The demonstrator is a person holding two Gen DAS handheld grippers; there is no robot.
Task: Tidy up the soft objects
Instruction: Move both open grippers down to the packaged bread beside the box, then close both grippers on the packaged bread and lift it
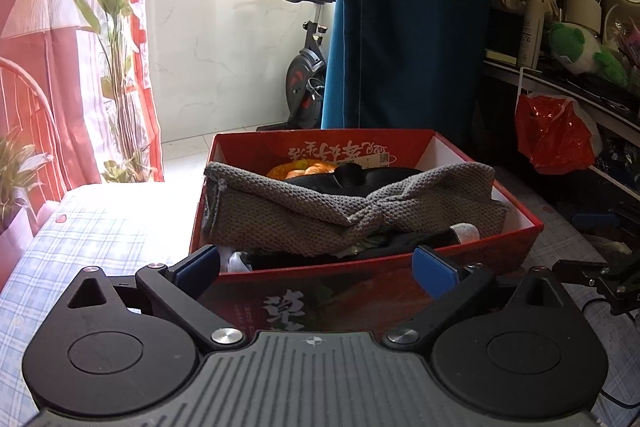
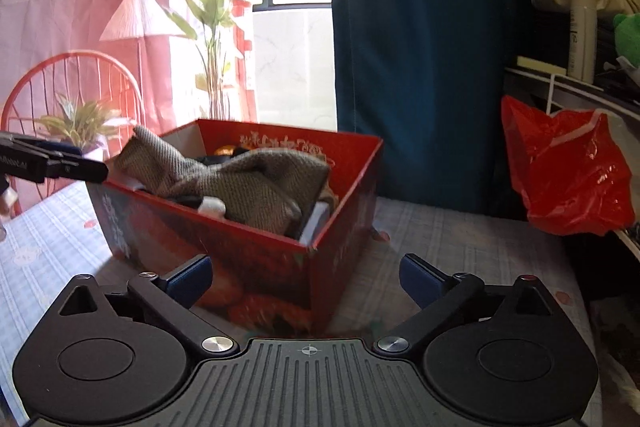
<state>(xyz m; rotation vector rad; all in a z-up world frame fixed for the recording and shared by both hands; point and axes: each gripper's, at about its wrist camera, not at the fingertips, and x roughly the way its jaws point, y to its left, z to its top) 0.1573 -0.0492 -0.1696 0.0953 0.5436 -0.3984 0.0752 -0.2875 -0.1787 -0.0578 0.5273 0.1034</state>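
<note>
Blue-padded jaws of the left gripper (image 1: 316,267) and right gripper (image 2: 306,277) are standing wide apart, gripping nothing. The grey knitted cloth (image 1: 344,207) is lying inside the red cardboard box (image 1: 520,231) (draping over darker items), with checked bedding (image 2: 440,239) lying bare around it.

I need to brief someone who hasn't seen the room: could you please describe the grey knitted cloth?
Find the red cardboard box on the checked bedsheet. The grey knitted cloth lies on top, spanning the box. It is the only coarse-knit grey piece, above black items.
</note>
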